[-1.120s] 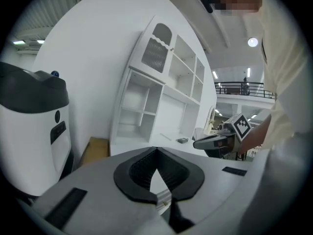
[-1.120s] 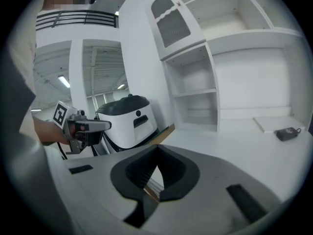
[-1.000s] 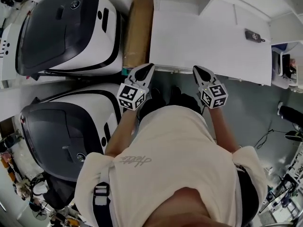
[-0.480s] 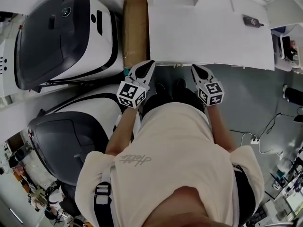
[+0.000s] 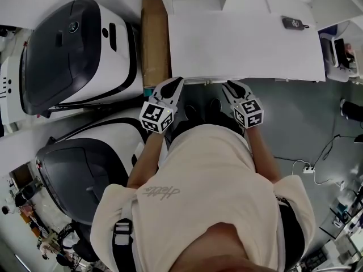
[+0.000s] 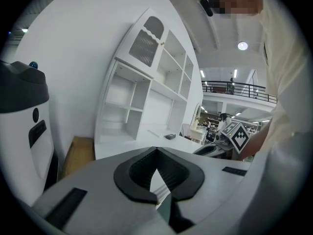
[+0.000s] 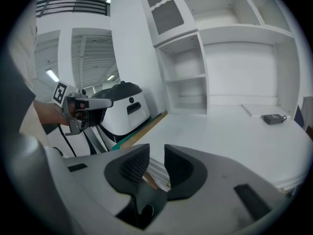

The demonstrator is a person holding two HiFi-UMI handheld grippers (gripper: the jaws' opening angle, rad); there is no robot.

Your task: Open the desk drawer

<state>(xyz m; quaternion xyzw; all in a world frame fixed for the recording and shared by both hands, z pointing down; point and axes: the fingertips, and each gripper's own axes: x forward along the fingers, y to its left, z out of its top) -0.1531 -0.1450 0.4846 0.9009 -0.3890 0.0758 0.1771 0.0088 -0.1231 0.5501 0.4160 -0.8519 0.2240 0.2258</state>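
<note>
Nearest, behind both tools: cream shirt and bare forearms.

Left gripper: clenched, tips met, nothing caught between the pads.

Right gripper: jaws opening, clear gap between the pads, nothing pressed. Through the gap, only a layered white edge beyond the tips.

Desk drawer: a thin strip under the desktop lip, just ahead of both sets of tips and between the two tools. Too thin in view to tell shut from pulled out. No contact with either tool made out.

Under the tools and off to the right of the right gripper: grey floor, with a white power strip and its cable well behind that gripper.

Ahead of the tips: white desk, top flat and mostly bare. Small dark device far ahead, to the right of the right gripper.

Left of the left gripper: brown board, leaning at the desk's side. Further left, two large white machines with dark lids, one ahead and one behind the tool.

Beyond the desktop: white hutch of open shelves, with a louvred panel at the top.

Farthest: tall hall, mezzanine railing, round ceiling light.
</note>
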